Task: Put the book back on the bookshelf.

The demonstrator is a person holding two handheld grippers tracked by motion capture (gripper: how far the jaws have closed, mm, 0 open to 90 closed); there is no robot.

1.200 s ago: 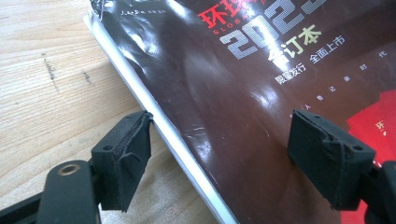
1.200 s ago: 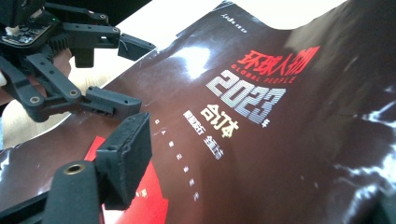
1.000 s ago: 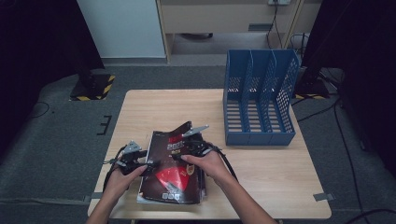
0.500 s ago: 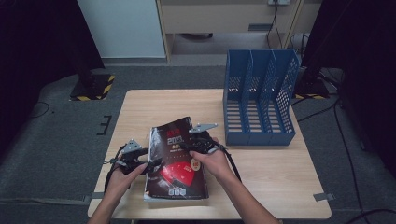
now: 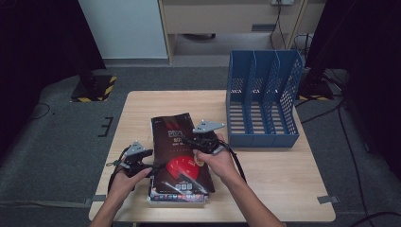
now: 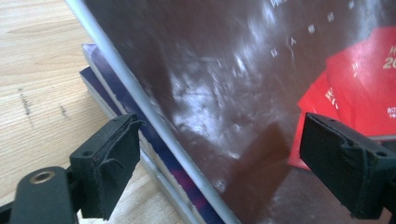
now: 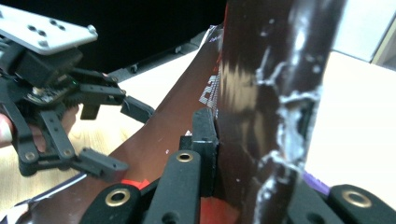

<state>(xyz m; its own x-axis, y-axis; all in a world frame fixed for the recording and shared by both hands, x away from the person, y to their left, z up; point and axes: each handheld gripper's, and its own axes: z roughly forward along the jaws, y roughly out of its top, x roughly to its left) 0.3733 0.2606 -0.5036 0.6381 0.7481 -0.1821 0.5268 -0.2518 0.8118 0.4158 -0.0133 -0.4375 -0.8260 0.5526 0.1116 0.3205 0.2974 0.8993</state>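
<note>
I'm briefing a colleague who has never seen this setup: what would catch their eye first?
First the glossy dark magazine with the red graphic, lifted off a small stack of magazines at the table's near edge. The right gripper is clamped on its right edge, while the left gripper stands open at its left edge. Next, the blue three-slot file rack standing on the table's right side.

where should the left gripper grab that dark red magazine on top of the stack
Probably the lifted left edge of the dark red magazine, coming from the left side. That edge is raised off the stack, and the left gripper stands open around it.
</note>
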